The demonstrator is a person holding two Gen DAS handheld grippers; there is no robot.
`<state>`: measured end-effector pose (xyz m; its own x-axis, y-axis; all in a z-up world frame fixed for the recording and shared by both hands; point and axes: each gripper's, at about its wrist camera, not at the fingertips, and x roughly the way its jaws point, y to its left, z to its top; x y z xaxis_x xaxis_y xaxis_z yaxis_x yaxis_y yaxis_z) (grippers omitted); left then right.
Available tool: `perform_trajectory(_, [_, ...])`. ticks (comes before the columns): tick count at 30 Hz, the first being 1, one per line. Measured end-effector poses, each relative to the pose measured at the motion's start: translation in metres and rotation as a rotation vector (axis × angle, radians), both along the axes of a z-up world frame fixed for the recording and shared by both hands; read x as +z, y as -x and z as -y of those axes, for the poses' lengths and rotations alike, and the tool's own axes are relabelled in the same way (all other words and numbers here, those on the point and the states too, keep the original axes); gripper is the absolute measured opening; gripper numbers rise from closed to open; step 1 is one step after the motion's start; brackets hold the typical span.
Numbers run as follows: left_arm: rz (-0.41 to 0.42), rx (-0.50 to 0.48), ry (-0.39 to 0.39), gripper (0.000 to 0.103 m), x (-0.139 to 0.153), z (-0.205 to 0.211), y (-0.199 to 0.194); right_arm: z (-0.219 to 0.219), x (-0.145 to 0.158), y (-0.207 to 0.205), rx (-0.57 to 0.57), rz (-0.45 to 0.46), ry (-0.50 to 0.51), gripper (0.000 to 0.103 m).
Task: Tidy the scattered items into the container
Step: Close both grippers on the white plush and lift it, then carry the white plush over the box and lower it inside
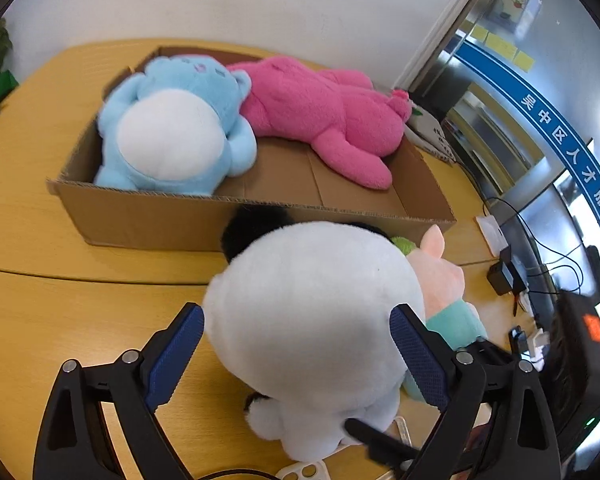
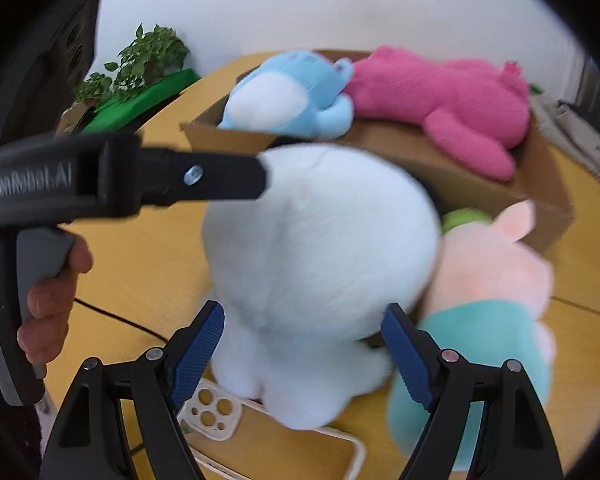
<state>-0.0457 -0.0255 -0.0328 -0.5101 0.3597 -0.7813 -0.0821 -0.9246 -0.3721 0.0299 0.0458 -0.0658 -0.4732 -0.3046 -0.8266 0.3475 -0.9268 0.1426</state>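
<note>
A white plush toy with black ears (image 1: 312,320) sits on the wooden table (image 1: 60,312) just in front of the near wall of the cardboard box (image 1: 148,220), its rounded back toward both cameras. The left gripper (image 1: 296,344) has its jaws spread wide on either side of the toy's body; the blue pads (image 1: 176,352) stand right at the fur, and the toy does not look squeezed. The right gripper (image 2: 302,344) is likewise open around the lower part of the same toy (image 2: 320,248), its pads (image 2: 200,348) beside the fur with no visible pressing; this view is blurred. A hand (image 2: 52,292) holding the other gripper's handle shows at the left of the right wrist view.

Touching the white toy on its right lies a pink plush pig in a teal outfit (image 2: 492,304). Inside the box, a blue plush bear with a white belly (image 1: 172,128) lies at the left and a pink plush toy (image 1: 324,112) at the right, the two touching. A pale phone case (image 2: 220,412) lies on the table near the white toy's feet. A potted plant (image 2: 140,64) stands at the far left.
</note>
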Motion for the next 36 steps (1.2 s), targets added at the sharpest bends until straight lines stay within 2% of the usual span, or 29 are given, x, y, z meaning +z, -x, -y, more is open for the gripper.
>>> perform_trajectory(3, [0.012, -0.048, 0.003, 0.098, -0.014, -0.008, 0.005, 0.008, -0.013, 0.003, -0.012, -0.008, -0.027, 0.082])
perform_trajectory(5, [0.003, -0.071, -0.003, 0.098, -0.018, -0.012, 0.004, 0.012, -0.014, 0.004, -0.016, -0.016, -0.031, 0.087])
perform_trajectory(9, [-0.006, -0.086, -0.017, 0.089, -0.018, -0.010, 0.000, 0.023, -0.017, 0.002, -0.006, -0.035, -0.053, 0.088])
perform_trajectory(11, [-0.007, -0.084, -0.018, 0.086, -0.017, -0.007, -0.003, 0.026, -0.017, -0.002, 0.014, -0.035, -0.035, 0.088])
perform_trajectory(17, [0.002, -0.073, -0.036, 0.079, -0.013, 0.015, -0.026, 0.023, -0.014, -0.011, 0.071, 0.014, 0.102, 0.087])
perform_trajectory(20, [0.014, -0.063, -0.063, 0.079, -0.016, 0.025, -0.027, 0.019, -0.027, -0.001, 0.022, 0.058, 0.119, 0.088])
perform_trajectory(23, [0.006, -0.067, -0.042, 0.079, -0.018, 0.023, -0.025, 0.022, -0.036, 0.007, 0.028, 0.091, 0.121, 0.088])
perform_trajectory(28, [-0.011, -0.075, -0.025, 0.071, -0.014, 0.017, -0.025, 0.023, -0.030, 0.005, 0.034, 0.054, 0.108, 0.069])
perform_trajectory(33, [-0.052, -0.100, 0.014, 0.065, 0.004, 0.004, -0.033, 0.015, -0.020, -0.001, 0.033, 0.033, 0.140, 0.062])
perform_trajectory(36, [-0.117, -0.114, 0.029, 0.065, 0.029, -0.003, -0.039, 0.008, 0.000, -0.005, 0.028, -0.031, 0.149, 0.062])
